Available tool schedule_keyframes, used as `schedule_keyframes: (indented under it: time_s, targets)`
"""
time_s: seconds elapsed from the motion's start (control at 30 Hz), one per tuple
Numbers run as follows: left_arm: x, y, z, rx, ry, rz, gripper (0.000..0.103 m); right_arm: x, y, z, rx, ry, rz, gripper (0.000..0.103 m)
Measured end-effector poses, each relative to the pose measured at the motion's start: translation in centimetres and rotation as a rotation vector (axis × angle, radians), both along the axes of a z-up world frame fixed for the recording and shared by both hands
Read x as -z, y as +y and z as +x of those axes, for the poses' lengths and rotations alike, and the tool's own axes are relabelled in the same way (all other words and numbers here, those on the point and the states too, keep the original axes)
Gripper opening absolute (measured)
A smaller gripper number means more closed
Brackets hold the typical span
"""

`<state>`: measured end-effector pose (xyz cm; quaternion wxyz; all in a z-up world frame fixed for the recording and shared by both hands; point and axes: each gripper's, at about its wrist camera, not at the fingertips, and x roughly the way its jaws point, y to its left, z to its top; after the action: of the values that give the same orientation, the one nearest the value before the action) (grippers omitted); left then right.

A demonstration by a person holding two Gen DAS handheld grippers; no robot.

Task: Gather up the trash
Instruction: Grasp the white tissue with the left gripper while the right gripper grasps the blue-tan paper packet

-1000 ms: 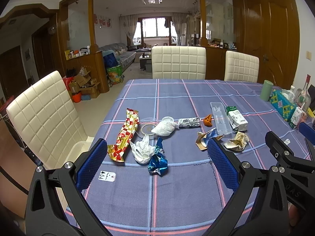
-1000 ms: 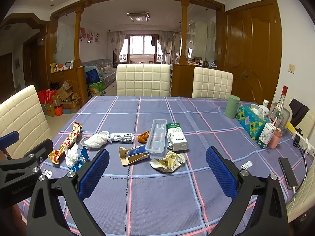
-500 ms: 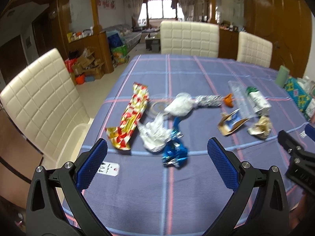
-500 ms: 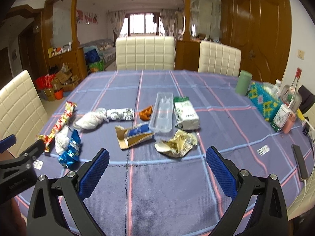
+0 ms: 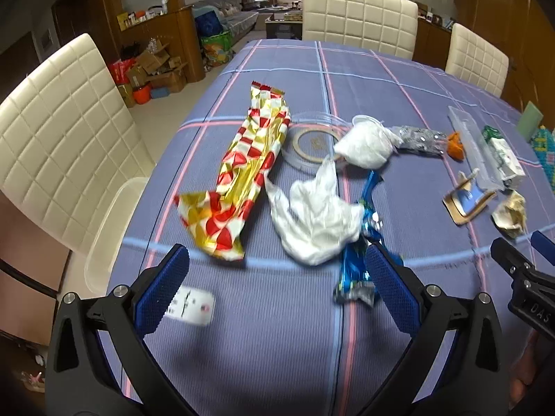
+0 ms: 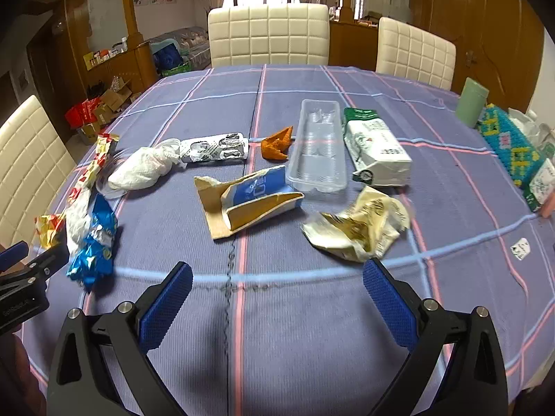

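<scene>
Both tongs wide, empty; could snag white bag (image 5: pixel 314 222) along with blue wrapper (image 5: pixel 357 270), seemingly overlapping.

My left wrist camera looks low and forward along my left claw (image 5: pixel 275 274), close over the tabletop's (image 5: pixel 277 346) left part. My right wrist camera faces likewise along my right claw (image 6: pixel 277 286), further right. Both views share the blue foil wrapper (image 5: pixel 357 270) (image 6: pixel 93 242) and the torn carton (image 5: pixel 466 202) (image 6: pixel 249 201).
</scene>
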<state>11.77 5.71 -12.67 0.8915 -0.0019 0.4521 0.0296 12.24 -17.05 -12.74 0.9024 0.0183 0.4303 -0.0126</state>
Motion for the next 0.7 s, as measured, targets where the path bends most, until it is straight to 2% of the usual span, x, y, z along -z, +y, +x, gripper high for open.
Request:
schedule_keyframes:
  time_s: [0.13, 0.3, 0.37, 0.43, 0.47, 0.5, 0.53, 0.63, 0.7]
  targets:
    - [0.0, 0.5, 1.7, -0.048, -0.012, -0.017, 0.100, 0.1, 0.3, 1.1, -0.011, -0.006, -0.007, 0.096]
    - [1.1, 0.4, 3.4, -0.027, 0.030, -0.056, 0.097, 0.6, 1.0, 2.3, -0.033, -0.003, -0.015, 0.096]
    - [1.6, 0.1, 3.7, -0.016, 0.046, -0.057, 0.090, 0.8, 1.1, 2.6, -0.038, 0.002, -0.012, 0.096]
    - [2.3, 0.2, 4.1, -0.015, 0.071, -0.064, 0.074, 1.1, 1.3, 2.8, -0.044, 0.001, -0.014, 0.092]
    - [2.4, 0.3, 4.1, -0.019, 0.066, -0.060, 0.074, 1.2, 1.4, 2.9, -0.047, 0.001, -0.017, 0.089]
    - [2.4, 0.4, 4.1, -0.020, 0.060, -0.063, 0.067, 1.3, 1.5, 3.1, -0.051, 0.004, -0.018, 0.079]
    - [2.3, 0.6, 4.1, -0.024, 0.056, -0.072, 0.056, 1.4, 1.6, 3.3, -0.059, 0.015, -0.016, 0.070]
    - [2.1, 1.3, 4.2, -0.030, 0.049, -0.105, 0.045, 2.0, 1.6, 4.0, -0.072, 0.045, 0.003, 0.057]
    - [2.0, 1.6, 4.0, -0.033, 0.044, -0.118, 0.039, 2.0, 1.5, 4.2, -0.071, 0.045, 0.012, 0.057]
